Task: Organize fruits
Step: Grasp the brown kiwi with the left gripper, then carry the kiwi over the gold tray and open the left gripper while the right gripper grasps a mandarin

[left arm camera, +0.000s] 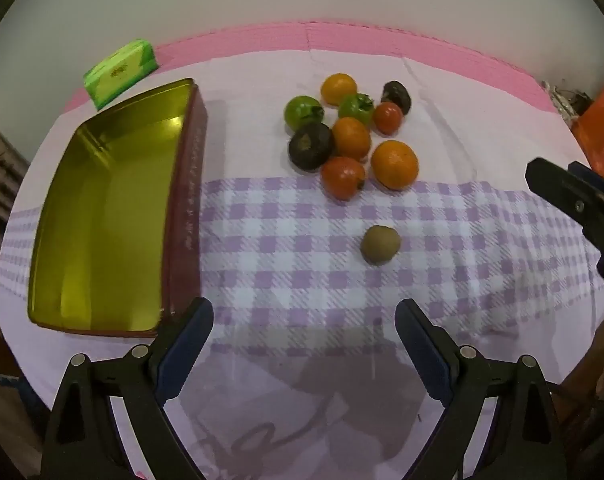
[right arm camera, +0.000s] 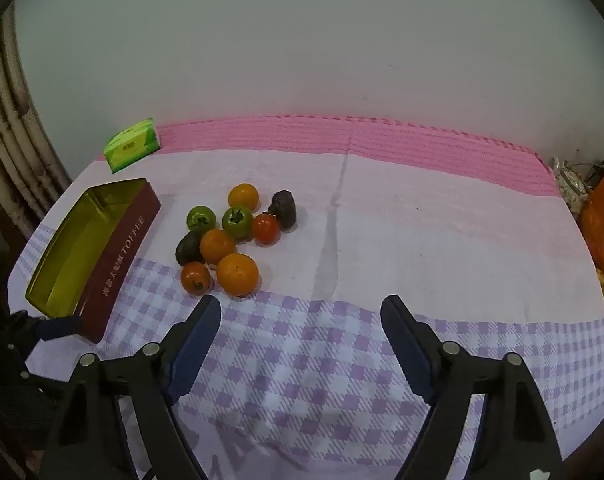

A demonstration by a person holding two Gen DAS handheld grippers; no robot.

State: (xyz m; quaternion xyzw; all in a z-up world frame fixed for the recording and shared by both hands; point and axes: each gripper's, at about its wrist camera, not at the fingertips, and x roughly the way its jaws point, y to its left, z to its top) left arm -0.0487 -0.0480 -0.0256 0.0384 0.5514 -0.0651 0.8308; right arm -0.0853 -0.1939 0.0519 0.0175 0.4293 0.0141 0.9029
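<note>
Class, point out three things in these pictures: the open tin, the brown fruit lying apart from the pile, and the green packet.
open tin [left arm camera: 102,208], left wrist view, on its gold inner floor.
brown fruit [left arm camera: 381,245], left wrist view, on its middle.
green packet [right arm camera: 132,149], right wrist view, on its front face.

We read "TOFFEE" in pale capitals along the dark red side of the tin [right arm camera: 124,256]; the characters beside it stay illegible to us

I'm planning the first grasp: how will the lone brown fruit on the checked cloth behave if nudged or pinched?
The brown fruit looks nearly round and sits apart from the pile, so a nudge would probably roll it. Its dull skin suggests decent grip. It seems small and likely light; the open left gripper should span it easily.
</note>
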